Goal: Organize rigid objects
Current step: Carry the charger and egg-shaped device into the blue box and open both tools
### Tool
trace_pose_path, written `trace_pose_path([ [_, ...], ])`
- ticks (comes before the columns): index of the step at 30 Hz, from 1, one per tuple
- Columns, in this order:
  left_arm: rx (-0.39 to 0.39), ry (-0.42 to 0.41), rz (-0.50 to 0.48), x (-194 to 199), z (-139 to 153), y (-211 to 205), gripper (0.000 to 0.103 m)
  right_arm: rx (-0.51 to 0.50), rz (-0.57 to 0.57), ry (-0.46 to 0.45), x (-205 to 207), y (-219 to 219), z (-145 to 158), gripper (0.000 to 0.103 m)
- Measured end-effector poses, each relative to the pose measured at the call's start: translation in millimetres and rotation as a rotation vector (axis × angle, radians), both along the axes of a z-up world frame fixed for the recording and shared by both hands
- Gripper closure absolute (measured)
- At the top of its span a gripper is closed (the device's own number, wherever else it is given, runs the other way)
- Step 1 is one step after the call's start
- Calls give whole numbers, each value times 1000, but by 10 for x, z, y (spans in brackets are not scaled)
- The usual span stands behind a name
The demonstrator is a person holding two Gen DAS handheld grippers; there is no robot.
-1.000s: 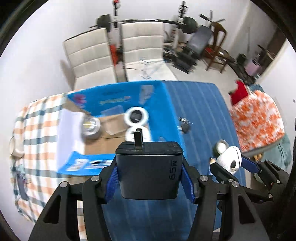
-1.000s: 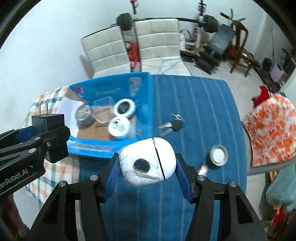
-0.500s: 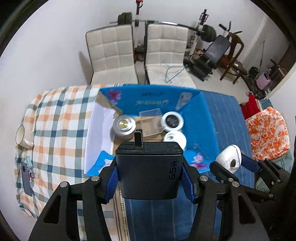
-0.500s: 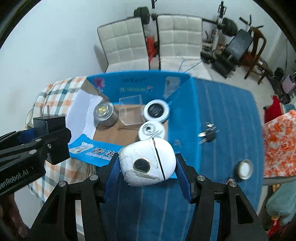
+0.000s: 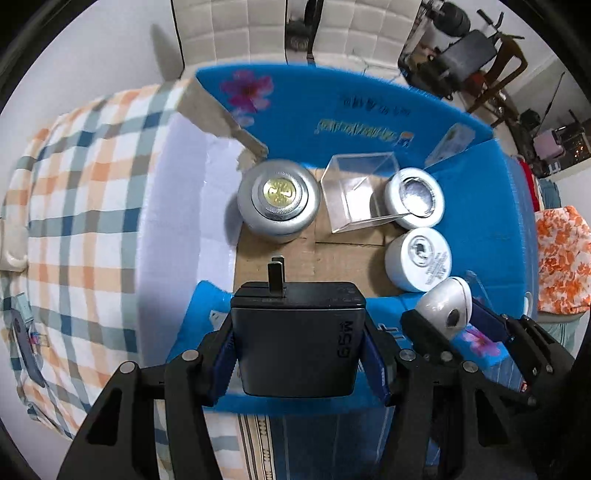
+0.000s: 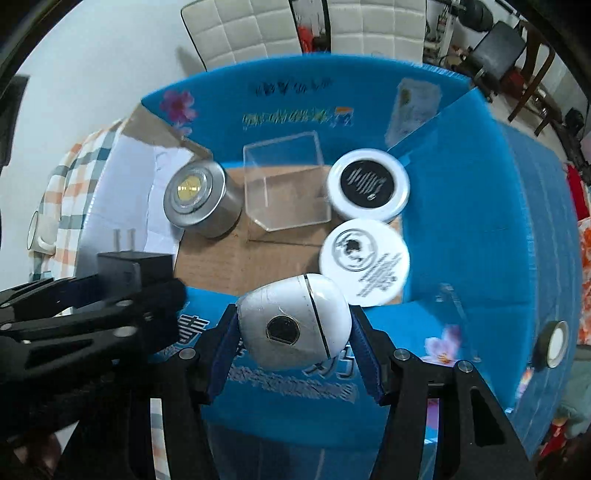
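My left gripper (image 5: pixel 297 341) is shut on a black plug-in charger (image 5: pixel 298 339), prongs forward, over the near flap of the open blue box (image 5: pixel 332 107). My right gripper (image 6: pixel 293 328) is shut on a white egg-shaped case (image 6: pixel 293 326) above the box's near edge. It also shows in the left wrist view (image 5: pixel 445 308), to the right of the charger. In the box lie a silver tin (image 5: pixel 279 197), a clear plastic cube (image 5: pixel 360 192) and two round white jars (image 5: pixel 419 256). The left gripper shows in the right wrist view (image 6: pixel 129 277).
The box stands on a table with a checked cloth (image 5: pixel 74 192) on the left and a blue striped cloth (image 5: pixel 325 443) near me. A small round tin (image 6: pixel 554 343) lies right of the box. White chairs (image 6: pixel 258 33) and gym gear stand behind.
Both grippers have moved forward and down toward the box with their objects held; the box and its contents now fill both views.
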State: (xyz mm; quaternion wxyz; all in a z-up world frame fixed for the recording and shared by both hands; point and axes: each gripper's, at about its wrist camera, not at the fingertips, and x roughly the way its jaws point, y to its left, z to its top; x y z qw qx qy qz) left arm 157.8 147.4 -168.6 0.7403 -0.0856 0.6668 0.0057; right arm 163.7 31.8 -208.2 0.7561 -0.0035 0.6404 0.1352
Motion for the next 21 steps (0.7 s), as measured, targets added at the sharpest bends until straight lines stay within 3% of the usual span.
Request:
trace_pose_path([
  [9, -3, 85, -11, 164, -401, 92, 47, -31, -10, 98, 155, 133, -418, 42],
  [21, -5, 144, -9, 198, -614, 261, 46, -106, -42, 172, 351, 279, -748, 42],
])
